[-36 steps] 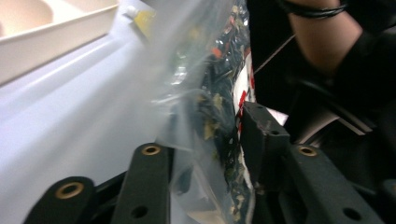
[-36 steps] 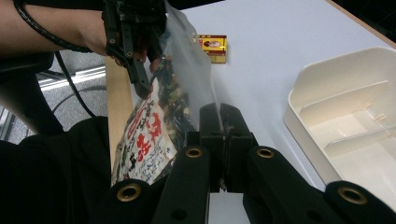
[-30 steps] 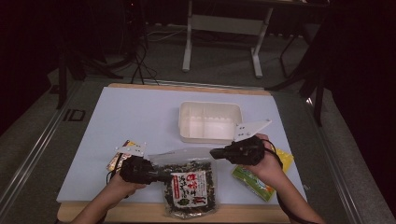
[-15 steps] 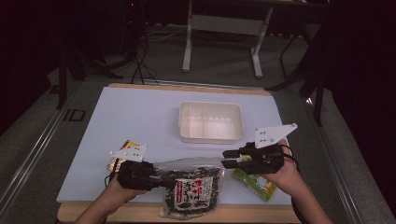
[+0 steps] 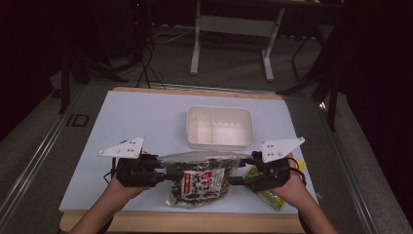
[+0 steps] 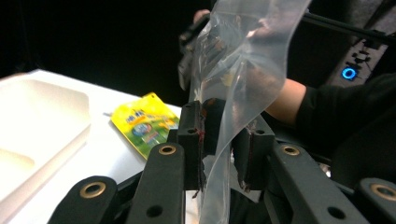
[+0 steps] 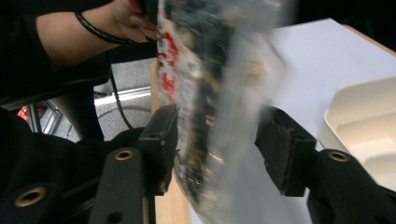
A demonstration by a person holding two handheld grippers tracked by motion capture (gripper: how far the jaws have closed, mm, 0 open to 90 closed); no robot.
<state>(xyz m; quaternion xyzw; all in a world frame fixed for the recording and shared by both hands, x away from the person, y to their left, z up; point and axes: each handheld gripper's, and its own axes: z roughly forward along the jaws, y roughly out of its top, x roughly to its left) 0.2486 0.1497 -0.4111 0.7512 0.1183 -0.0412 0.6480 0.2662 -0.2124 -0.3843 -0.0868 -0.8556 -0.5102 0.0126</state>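
The left gripper (image 5: 158,171) pinches the clear bag (image 5: 199,180) of dark snacks. The right gripper (image 5: 242,170) stands apart around its other edge — jaws just opening, pads off it.

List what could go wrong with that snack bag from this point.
1. The right gripper has just been opening its jaws; the snack bag sits between them, apparently unpinched, so its right end may sag or drop.
2. The left gripper seems to pinch only thin clear film at the bag's edge, which could slip or tear under the full weight.
3. The bag hangs near the table front edge and could fall off rather than reach the white tray.
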